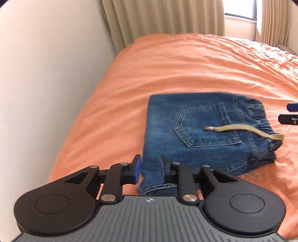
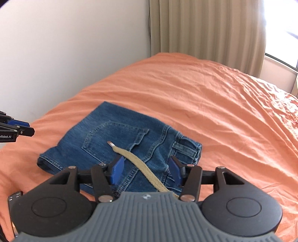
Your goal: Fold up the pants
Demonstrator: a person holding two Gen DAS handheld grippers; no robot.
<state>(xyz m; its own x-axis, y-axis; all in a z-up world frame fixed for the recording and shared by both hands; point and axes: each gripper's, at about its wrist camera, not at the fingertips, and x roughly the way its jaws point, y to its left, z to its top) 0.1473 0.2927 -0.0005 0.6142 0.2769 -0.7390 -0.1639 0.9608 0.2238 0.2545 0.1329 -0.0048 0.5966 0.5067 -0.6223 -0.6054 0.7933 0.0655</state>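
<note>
A pair of blue jeans [image 1: 204, 130] lies folded into a compact stack on the orange bedsheet [image 1: 167, 65], back pocket up. A beige drawstring [image 1: 242, 130] runs across the pocket from the waistband. My left gripper [image 1: 150, 168] hovers over the stack's near left corner, its blue pads parted with no cloth pinched. In the right wrist view the jeans [image 2: 121, 141] sit under my right gripper [image 2: 147, 171], whose jaws stand wide above the waistband end, with the drawstring [image 2: 137, 163] lying below the gap. Each gripper shows at the other view's edge: right gripper [image 1: 290, 113], left gripper [image 2: 18, 128].
The bedsheet [image 2: 204, 93] spreads wide behind and to the right of the jeans, wrinkled at the far right. A white wall [image 1: 46, 74] borders the bed on the left. Beige curtains [image 1: 167, 16] and a bright window [image 1: 240, 11] stand at the head of the bed.
</note>
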